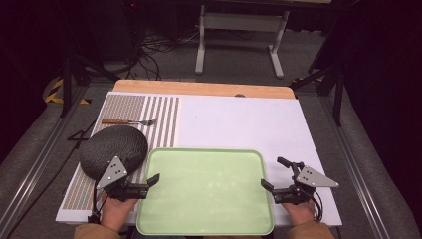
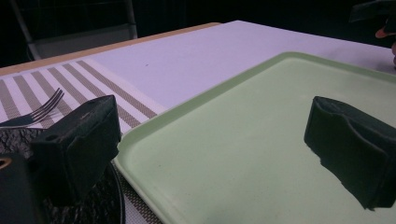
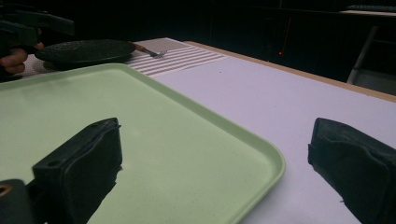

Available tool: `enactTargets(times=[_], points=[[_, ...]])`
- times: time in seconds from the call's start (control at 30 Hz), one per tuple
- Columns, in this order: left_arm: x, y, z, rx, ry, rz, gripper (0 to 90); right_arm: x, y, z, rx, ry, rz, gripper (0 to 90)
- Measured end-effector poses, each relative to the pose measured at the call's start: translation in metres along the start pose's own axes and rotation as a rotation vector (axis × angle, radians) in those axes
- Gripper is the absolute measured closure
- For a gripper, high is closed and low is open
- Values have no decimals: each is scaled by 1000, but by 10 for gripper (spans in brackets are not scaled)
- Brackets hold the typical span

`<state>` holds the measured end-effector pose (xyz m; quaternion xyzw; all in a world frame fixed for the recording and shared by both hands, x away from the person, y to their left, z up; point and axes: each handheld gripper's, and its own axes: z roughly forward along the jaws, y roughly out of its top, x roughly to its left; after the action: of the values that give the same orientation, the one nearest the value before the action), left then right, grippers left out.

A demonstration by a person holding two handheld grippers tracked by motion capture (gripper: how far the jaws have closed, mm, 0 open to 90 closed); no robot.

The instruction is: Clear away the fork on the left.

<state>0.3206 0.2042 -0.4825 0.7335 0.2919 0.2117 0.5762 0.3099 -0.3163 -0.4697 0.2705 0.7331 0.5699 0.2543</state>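
The left hand-held gripper sat at the left edge of the green tray, its jaws spread wide with nothing between them. In the left gripper view one jaw hung over the dark plate and the other over the tray's bare floor, so the tray's left rim ran between the two without either jaw touching it. The person's left hand gripped the tool from below, at the near edge of the table.

The right hand-held gripper mirrored it at the tray's right edge, likewise released and holding nothing. In the right gripper view one jaw stood above the tray and the other above the white table surface, with the tray's right rim passing between them. The right hand held this tool near the table's front edge.

The tray lay flat at the front middle of the table, with nothing on it. Just beside its left rear corner rested the dark round plate, lying on a striped placemat. Behind the plate, on the same mat, lay a fork with a wooden handle, its tines pointing right, a little apart from the plate. A pale wooden strip ran along the table's far edge.
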Motion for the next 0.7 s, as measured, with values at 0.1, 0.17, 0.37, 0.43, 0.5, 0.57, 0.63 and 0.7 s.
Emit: enactTargets(times=[0.1, 0.17, 0.37, 0.43, 0.5, 0.57, 0.63, 0.7], points=[[0, 0, 0, -5, -6, 3, 49, 0, 0, 0, 1, 4, -2, 50], [1, -1, -1, -20, -9, -4, 49, 1, 0, 0, -1, 11, -3, 57], [4, 1, -3, -37, -32, -36, 48, 1, 0, 0, 8, 18, 1, 69], [5, 3, -4, -41, -50, -56, 56, 1, 0, 0, 6, 22, -2, 76], [5, 5, -5, -47, -58, -47, 48, 1, 0, -1, 7, 23, -3, 76], [4, 8, -5, -35, -50, -29, 47, 1, 0, -1, 6, 23, -2, 76], [2, 11, -6, -19, -46, -7, 45, 1, 0, -1, 7, 24, -2, 76], [2, 15, -6, 9, -42, -1, 45, 2, 0, -1, 5, 26, -2, 76]])
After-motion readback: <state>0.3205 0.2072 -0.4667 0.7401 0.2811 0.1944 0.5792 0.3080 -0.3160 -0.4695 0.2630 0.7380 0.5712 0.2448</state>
